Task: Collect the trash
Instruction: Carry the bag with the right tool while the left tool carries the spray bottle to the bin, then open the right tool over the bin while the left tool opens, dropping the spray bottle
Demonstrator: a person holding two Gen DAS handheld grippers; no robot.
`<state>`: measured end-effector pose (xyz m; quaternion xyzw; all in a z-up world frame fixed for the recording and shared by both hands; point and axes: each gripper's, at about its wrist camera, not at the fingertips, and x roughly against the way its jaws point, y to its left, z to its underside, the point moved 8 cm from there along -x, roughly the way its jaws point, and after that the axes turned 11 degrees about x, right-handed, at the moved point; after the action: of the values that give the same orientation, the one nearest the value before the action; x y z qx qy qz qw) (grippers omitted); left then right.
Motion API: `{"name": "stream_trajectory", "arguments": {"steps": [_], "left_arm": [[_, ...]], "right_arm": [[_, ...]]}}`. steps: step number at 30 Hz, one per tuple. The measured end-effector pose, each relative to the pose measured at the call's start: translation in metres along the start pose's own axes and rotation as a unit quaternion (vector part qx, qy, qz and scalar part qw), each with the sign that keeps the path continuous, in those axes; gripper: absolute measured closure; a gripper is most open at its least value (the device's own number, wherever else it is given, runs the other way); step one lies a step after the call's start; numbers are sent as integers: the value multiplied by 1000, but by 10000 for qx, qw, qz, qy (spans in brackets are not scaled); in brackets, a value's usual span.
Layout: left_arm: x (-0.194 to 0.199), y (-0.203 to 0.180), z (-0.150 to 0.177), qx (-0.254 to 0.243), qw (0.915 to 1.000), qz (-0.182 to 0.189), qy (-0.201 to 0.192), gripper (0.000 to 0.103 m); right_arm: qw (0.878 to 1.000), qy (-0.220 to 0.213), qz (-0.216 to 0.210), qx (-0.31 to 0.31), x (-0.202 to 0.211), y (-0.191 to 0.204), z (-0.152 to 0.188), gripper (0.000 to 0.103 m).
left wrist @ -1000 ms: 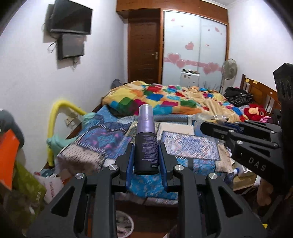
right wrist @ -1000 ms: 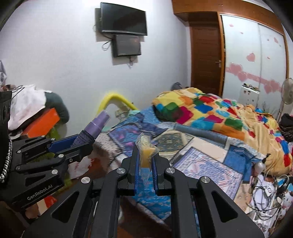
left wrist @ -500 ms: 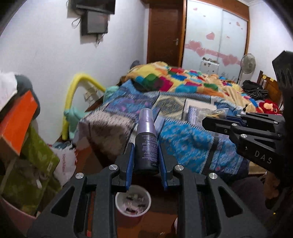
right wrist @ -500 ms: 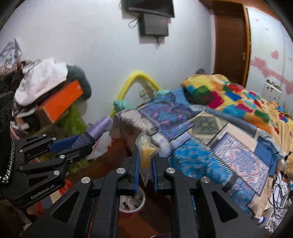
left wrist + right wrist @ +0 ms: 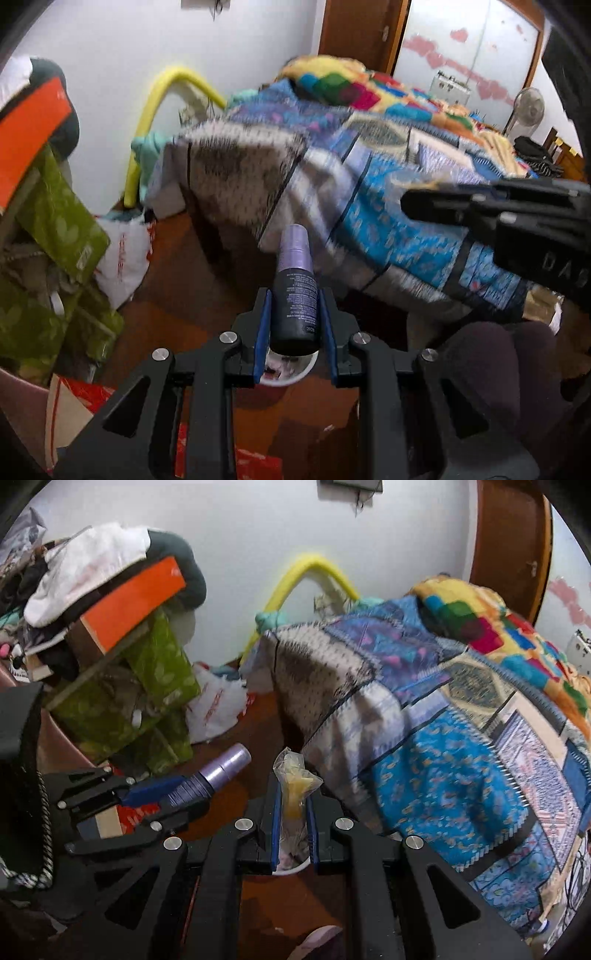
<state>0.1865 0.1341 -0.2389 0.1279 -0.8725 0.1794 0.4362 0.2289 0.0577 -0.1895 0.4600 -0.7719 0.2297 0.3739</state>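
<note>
My left gripper (image 5: 295, 317) is shut on a dark spray bottle with a purple cap (image 5: 295, 291); the bottle also shows in the right wrist view (image 5: 210, 779). My right gripper (image 5: 293, 805) is shut on a clear plastic bag with something yellow inside (image 5: 293, 786). It shows blurred at the right of the left wrist view (image 5: 480, 206). A white bin with trash in it (image 5: 288, 369) stands on the floor right below both grippers; its rim shows under the right gripper too (image 5: 291, 867).
A bed with patterned blue blankets (image 5: 388, 192) fills the right. A pile of green bags, an orange box and clothes (image 5: 122, 646) stands at the left. A white plastic bag (image 5: 125, 254) lies on the brown floor. A yellow curved tube (image 5: 162, 99) leans by the wall.
Both grippers have tilted down toward the floor and moved over the white bin, each still holding its item.
</note>
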Motion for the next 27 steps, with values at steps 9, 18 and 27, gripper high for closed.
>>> {"name": "stream_trajectory", "arguments": {"steps": [9,18,27], "left_arm": [[-41,34,18,409,9977,-210,495,78],[-73,52,18,902,9926,-317,748,78],[-92,52,13,928,9908,-375,914,78]], "right_arm": [[9972,625,-407,-90,-59,11,4,92],[9892,1118,-822,-481,-100,7,2,86],[9878,1138,-854,-629,-102,-1,2,61]]}}
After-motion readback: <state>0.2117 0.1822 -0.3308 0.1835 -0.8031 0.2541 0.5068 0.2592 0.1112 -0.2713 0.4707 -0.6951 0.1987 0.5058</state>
